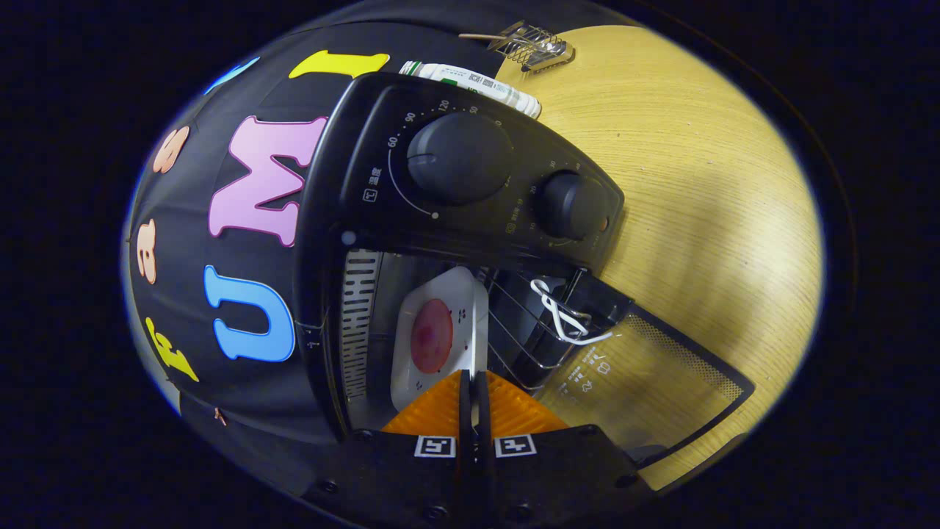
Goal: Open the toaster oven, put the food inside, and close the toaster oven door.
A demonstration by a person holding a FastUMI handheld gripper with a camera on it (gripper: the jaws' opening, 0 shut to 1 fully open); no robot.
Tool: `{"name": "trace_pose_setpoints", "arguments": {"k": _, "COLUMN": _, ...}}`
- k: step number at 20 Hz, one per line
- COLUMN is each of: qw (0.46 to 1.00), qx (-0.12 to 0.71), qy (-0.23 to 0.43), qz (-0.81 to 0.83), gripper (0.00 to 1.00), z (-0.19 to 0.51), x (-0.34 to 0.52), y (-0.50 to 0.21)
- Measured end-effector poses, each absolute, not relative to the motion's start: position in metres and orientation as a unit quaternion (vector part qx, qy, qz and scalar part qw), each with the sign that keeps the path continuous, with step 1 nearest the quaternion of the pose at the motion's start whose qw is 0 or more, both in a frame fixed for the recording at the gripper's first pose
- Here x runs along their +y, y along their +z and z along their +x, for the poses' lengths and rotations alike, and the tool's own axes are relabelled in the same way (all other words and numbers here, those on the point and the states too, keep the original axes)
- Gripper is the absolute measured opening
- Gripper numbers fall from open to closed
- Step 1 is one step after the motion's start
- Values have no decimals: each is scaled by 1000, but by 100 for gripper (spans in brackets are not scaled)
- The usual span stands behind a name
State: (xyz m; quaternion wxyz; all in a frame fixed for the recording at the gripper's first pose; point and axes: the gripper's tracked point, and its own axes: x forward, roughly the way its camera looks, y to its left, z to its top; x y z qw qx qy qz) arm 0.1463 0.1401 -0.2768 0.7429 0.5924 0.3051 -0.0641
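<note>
The black toaster oven lies turned sideways in my view, its two dials above the cavity. Its glass door hangs open toward the wooden table. A white square plate carrying a round reddish piece of food sits inside the cavity on the wire rack. My gripper reaches into the oven mouth, its fingers pressed together on the plate's near rim. The rim itself is hidden between the fingertips.
A white cord loop hangs at the door hinge. Beyond the oven, a white and green tube and a small wire rack lie on the round wooden table. The black booth wall stands beside the oven.
</note>
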Motion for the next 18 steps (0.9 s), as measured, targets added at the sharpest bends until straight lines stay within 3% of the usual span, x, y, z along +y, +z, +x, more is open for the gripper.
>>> {"name": "trace_pose_setpoints", "arguments": {"k": 5, "qw": 756, "qx": 294, "qy": -70, "qz": 581, "gripper": 6, "z": 152, "x": 141, "y": -278}}
{"name": "trace_pose_setpoints", "arguments": {"k": 8, "qw": 755, "qx": 296, "qy": -48, "qz": 583, "gripper": 12, "z": 146, "x": 145, "y": -271}}
{"name": "trace_pose_setpoints", "arguments": {"k": 9, "qw": 755, "qx": 300, "qy": -37, "qz": 581, "gripper": 18, "z": 142, "x": 148, "y": -267}}
{"name": "trace_pose_setpoints", "arguments": {"k": 10, "qw": 757, "qx": 309, "qy": -22, "qz": 575, "gripper": 32, "z": 136, "x": 152, "y": -264}}
{"name": "trace_pose_setpoints", "arguments": {"k": 13, "qw": 778, "qx": 324, "qy": 9, "qz": 539, "gripper": 97, "z": 110, "x": 156, "y": -251}}
{"name": "trace_pose_setpoints", "arguments": {"k": 18, "qw": 830, "qx": 365, "qy": 54, "qz": 418, "gripper": 98, "z": 53, "x": 158, "y": -242}}
